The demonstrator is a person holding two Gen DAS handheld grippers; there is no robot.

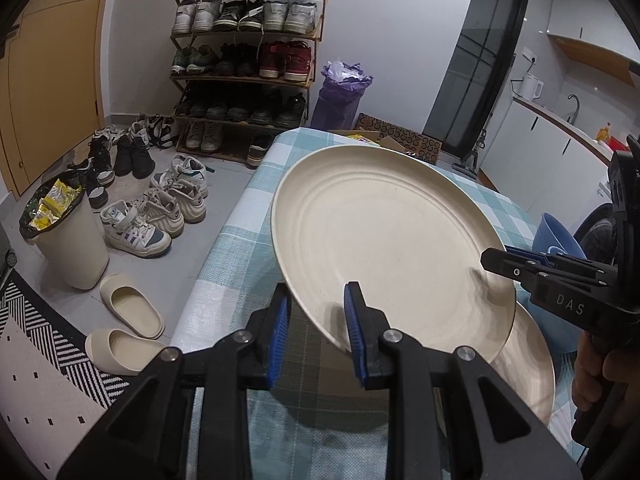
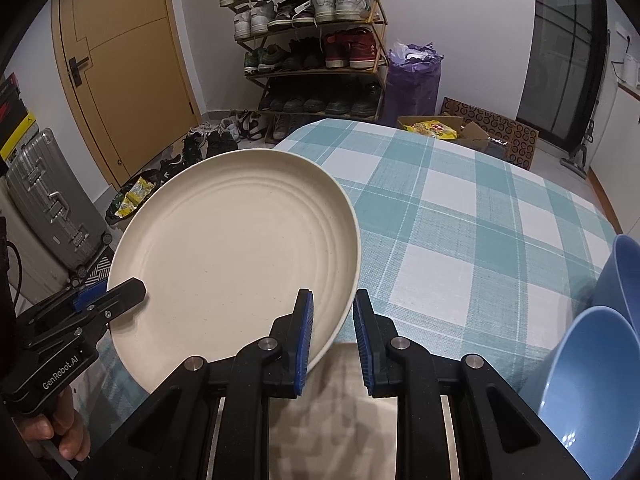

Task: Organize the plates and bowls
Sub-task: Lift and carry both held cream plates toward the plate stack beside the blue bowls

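While both hand-held grippers clamp its rim, the round cream ribbed plate (image 1: pixel 384 236) hangs tilted above the worktop with the teal-and-white checked cloth (image 2: pixel 460 216). The left hand-held gripper (image 1: pixel 318 320) pinches the plate's near edge at lower centre of the left view; the right hand-held gripper (image 2: pixel 330 328) grips the opposite rim. A second cream plate (image 1: pixel 528 364) lies on the cloth beneath, lower right. Two light-blue plastic bowls (image 2: pixel 592 364) crowd the right edge. Behind stand a wooden shoe rack (image 1: pixel 244 60), a white waste bin (image 1: pixel 68 236) and a silver suitcase (image 2: pixel 48 200).
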